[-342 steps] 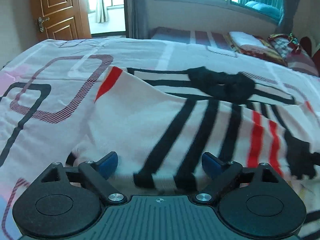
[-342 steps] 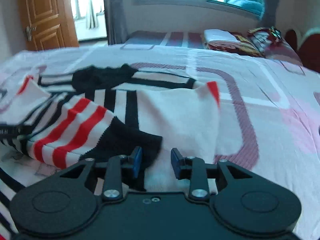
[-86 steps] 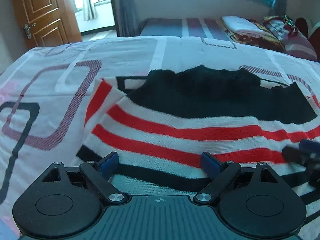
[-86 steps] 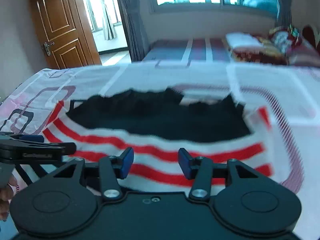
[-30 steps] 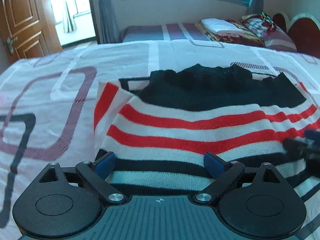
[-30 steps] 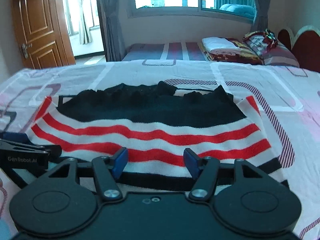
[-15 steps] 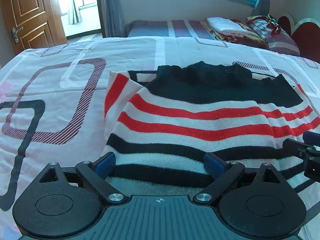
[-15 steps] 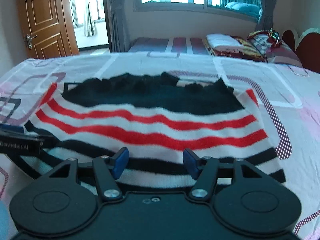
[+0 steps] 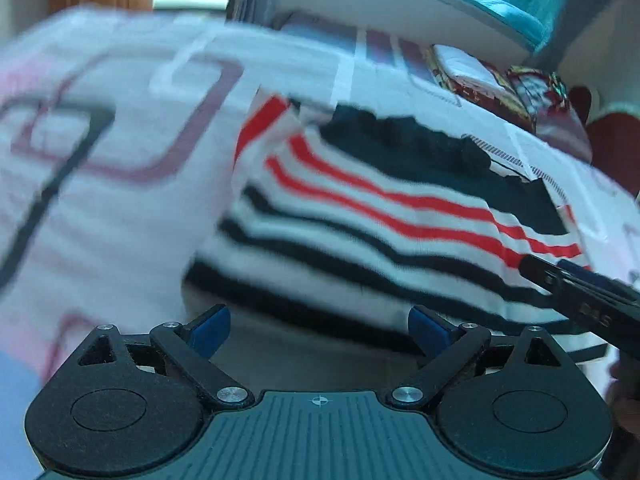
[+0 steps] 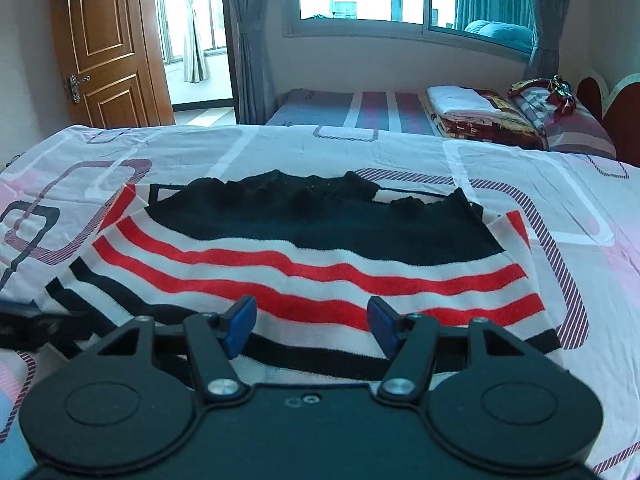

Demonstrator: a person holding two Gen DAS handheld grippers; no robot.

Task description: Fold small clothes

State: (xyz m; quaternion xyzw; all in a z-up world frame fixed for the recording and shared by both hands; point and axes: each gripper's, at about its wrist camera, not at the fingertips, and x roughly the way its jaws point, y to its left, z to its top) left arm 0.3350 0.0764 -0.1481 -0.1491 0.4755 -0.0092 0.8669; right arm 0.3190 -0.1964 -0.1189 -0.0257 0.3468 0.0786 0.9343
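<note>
On the patterned bedsheet (image 10: pixel 500 160) in front of you lies the striped sweater (image 10: pixel 320 264), folded flat, its black part at the far side and the red and black stripes nearer you. Your right gripper (image 10: pixel 311 322) has its jaws partly apart, poised over the sweater's near black stripes with nothing pinched between the blue pads. Your left gripper (image 9: pixel 318 330) stands with jaws wide at the sweater's near left edge, gripping nothing; its view is blurred. Across the room stands a wooden door (image 10: pixel 104 48).
</note>
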